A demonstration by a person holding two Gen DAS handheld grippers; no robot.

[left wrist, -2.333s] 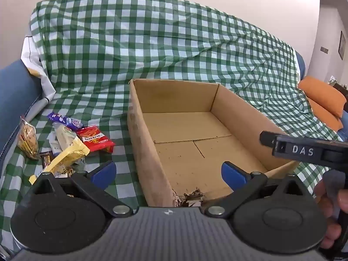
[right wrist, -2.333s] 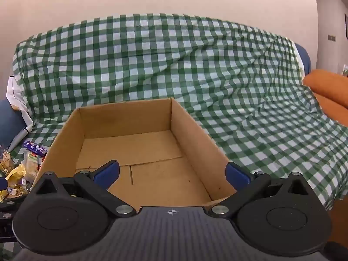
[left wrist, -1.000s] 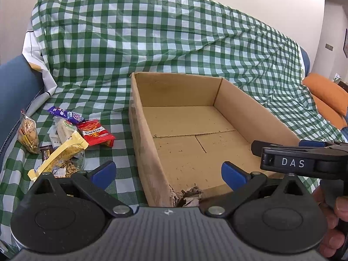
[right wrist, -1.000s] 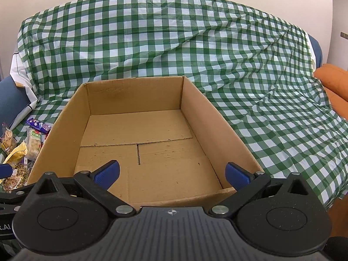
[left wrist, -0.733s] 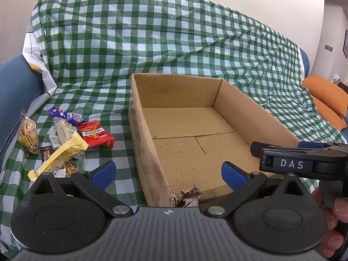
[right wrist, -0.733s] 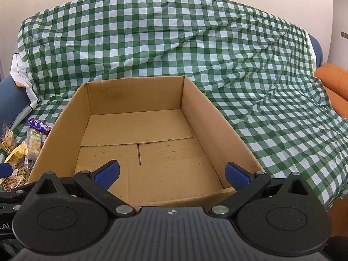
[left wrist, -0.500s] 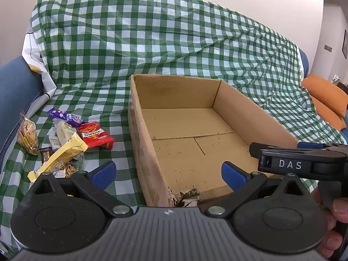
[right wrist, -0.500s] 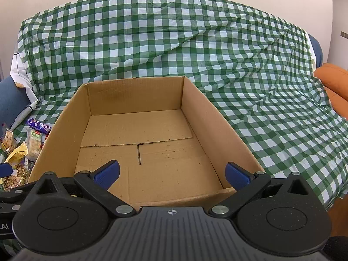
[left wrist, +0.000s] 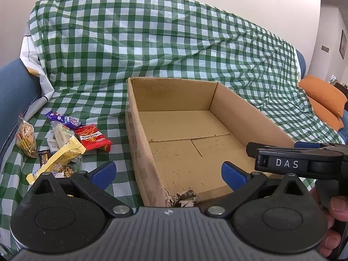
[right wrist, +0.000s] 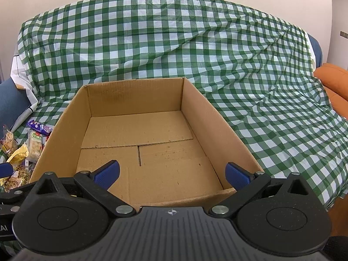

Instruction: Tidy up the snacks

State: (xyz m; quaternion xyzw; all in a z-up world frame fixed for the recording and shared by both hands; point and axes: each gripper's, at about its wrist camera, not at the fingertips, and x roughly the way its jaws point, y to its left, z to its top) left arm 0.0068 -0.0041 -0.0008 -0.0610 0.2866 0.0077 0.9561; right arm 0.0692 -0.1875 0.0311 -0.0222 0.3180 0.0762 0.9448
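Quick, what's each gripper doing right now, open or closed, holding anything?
Left gripper: open, holding nothing, near the box's left wall.
Right gripper: open, holding nothing, over the box.

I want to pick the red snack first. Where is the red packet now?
In the left wrist view, the red packet lies on the checked cloth left of the cardboard box, just below the purple wrapper.

Black handheld grippers carry blue fingertip pads on hinged arms with silver pivot screws. The right gripper bears white "DAS" lettering.
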